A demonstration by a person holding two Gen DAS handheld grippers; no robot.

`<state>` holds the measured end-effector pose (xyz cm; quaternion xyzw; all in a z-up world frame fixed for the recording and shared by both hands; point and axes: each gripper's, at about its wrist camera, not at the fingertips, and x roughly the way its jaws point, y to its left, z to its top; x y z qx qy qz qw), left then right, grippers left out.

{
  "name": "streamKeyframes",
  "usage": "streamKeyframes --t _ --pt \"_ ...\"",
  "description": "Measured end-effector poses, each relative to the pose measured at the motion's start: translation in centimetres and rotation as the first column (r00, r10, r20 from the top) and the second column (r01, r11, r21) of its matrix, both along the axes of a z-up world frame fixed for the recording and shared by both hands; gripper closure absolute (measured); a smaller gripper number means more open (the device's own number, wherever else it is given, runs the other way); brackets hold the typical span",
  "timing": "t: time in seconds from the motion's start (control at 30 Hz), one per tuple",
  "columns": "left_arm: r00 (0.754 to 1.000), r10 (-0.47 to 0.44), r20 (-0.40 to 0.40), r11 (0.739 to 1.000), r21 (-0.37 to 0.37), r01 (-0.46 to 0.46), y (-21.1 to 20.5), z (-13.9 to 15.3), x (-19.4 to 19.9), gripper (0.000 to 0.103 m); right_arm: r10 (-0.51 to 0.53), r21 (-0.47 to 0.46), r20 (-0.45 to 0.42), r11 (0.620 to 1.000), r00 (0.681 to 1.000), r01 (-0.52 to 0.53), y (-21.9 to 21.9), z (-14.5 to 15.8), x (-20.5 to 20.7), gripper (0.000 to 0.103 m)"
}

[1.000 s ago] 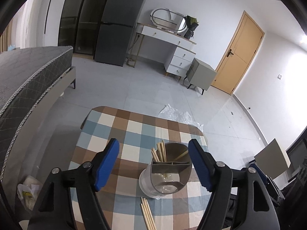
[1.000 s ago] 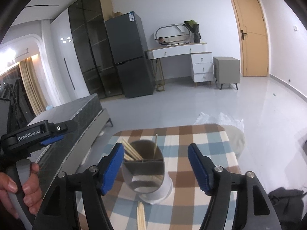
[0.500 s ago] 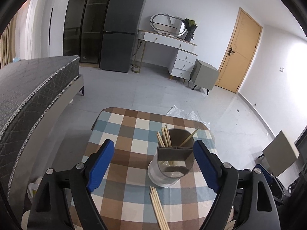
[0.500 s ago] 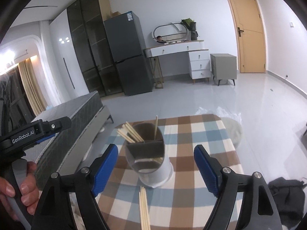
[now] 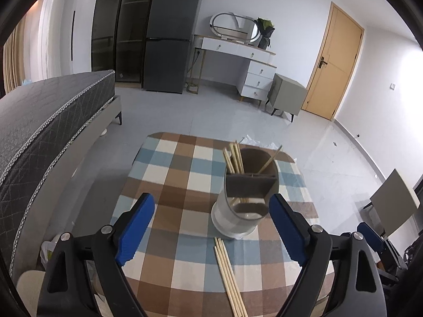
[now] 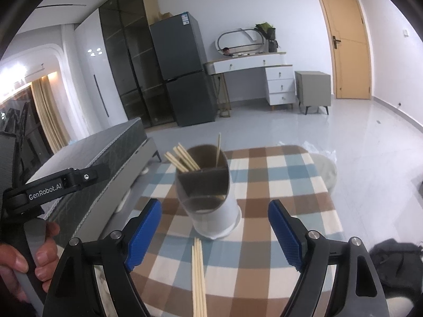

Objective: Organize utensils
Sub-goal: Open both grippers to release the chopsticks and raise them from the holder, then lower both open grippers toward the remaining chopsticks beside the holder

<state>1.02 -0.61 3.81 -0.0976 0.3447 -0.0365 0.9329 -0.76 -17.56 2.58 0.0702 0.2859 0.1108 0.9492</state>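
Observation:
A white divided utensil holder [image 5: 244,198] [image 6: 211,198] stands on the checked tablecloth [image 5: 169,185] [image 6: 285,185]. Several wooden chopsticks [image 5: 234,158] [image 6: 182,158] stand in its far-left compartment, and a single stick [image 5: 269,159] [image 6: 218,145] stands apart in another. Several loose chopsticks [image 5: 230,274] [image 6: 198,272] lie flat on the cloth just in front of the holder. My left gripper [image 5: 211,229] is open and empty, above the loose sticks. My right gripper [image 6: 214,235] is open and empty, also above them.
A grey bed [image 5: 39,121] runs along the left of the table. The left gripper's handle and the hand on it [image 6: 34,237] show at the left of the right wrist view. A dark bag [image 6: 396,264] lies on the floor to the right.
Both grippers have drawn back and up from the holder, which stood between their fingers before. More of the loose chopsticks on the cloth has come into view.

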Motion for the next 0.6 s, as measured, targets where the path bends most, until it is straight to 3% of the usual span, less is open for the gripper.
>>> streamKeyframes --t 0.2,0.33,0.6 --pt "1.0 0.001 -0.025 1.0 0.027 0.0 -0.3 -2.2 -0.4 0.018 0.028 -0.007 0.002 1.0 1.0 -0.028 0.2 -1.9 -0.6 0.02" --pt "0.999 -0.001 -0.054 0.999 0.052 0.003 -0.5 -3.7 -0.5 0.018 0.001 0.012 -0.006 1.0 1.0 -0.001 -0.1 -3.4 -0.4 0.007" --pt "0.996 0.02 -0.092 0.997 0.074 -0.013 -0.1 -6.5 -0.4 0.018 0.015 0.032 -0.096 0.999 0.995 -0.013 0.3 -6.0 0.9 0.003"
